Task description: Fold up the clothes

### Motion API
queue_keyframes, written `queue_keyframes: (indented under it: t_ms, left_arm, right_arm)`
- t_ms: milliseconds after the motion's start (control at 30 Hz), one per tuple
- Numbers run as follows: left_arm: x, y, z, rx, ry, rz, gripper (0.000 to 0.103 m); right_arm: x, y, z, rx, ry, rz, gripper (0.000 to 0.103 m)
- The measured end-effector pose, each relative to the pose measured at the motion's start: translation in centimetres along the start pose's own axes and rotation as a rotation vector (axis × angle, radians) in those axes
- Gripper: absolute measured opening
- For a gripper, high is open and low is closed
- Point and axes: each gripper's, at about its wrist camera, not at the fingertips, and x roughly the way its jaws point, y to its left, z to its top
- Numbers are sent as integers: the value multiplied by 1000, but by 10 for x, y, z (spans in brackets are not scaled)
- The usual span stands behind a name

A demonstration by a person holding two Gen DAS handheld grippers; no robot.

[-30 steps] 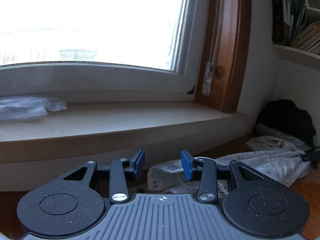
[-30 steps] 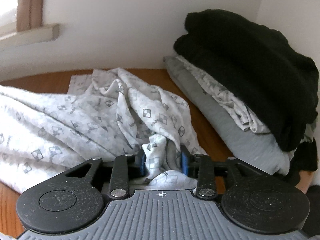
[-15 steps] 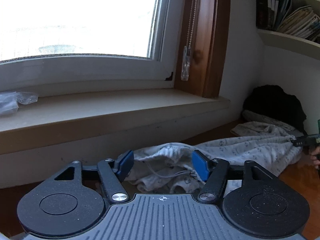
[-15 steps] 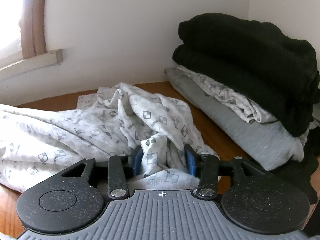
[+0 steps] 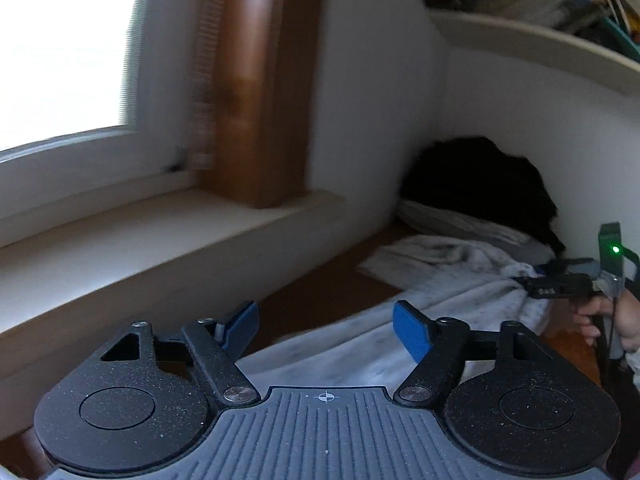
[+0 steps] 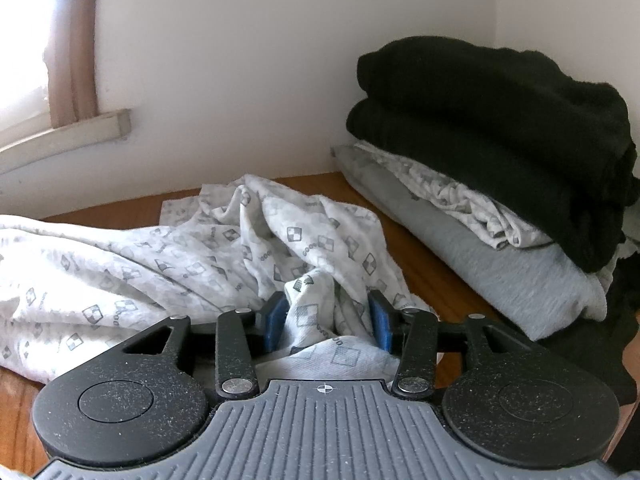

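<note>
Patterned white garment (image 6: pixel 168 252) lies crumpled on the wooden floor (image 6: pixel 432 280), near the wall. A bunched fold sits between the right gripper (image 6: pixel 326 322) pads; whether they pinch it, can't tell. Left gripper (image 5: pixel 326 326) spread wide, nothing in it, above the cloth. Folded stack (image 6: pixel 500 184) in the corner, black sweater on top.
</note>
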Motion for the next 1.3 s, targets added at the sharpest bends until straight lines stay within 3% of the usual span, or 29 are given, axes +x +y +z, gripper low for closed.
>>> queue_keyframes:
  t_ms: [133,267,433,533,600,667,700,967,1300]
  left_arm:
    - [40,-27,11,23,48,-67,66]
    - [72,-45,10,21,101,-125,67]
    - [103,-61,5,45,150,-98,76]
    - [113,-66,2,63,167,-89,74]
    - [116,-69,0,82,175,-86,61]
    - [116,-69,-3,98,182,-80,9]
    - [115,-68,-4,101,181,-81,2]
    - [35,-37,-6,52,-20,31,1]
    - [-43,32,-60,-79,-43,135,1]
  right_arm:
    - [-2,0,-1,4,-12,-4,46]
    - [-7,-3,-2,23,-43,9,46]
    - [-11,-11,-3,75,-76,46,45]
    - [-12,-12,-4,81,-89,55,45]
    - [-14,-12,-4,85,-100,56,45]
    - [-15,-13,-5,91,-113,57,45]
    - [-16,-13,-5,94,-120,56,45]
    - [-29,-19,-9,112,-213,81,50]
    - [-26,-8,-5,43,-182,52,57]
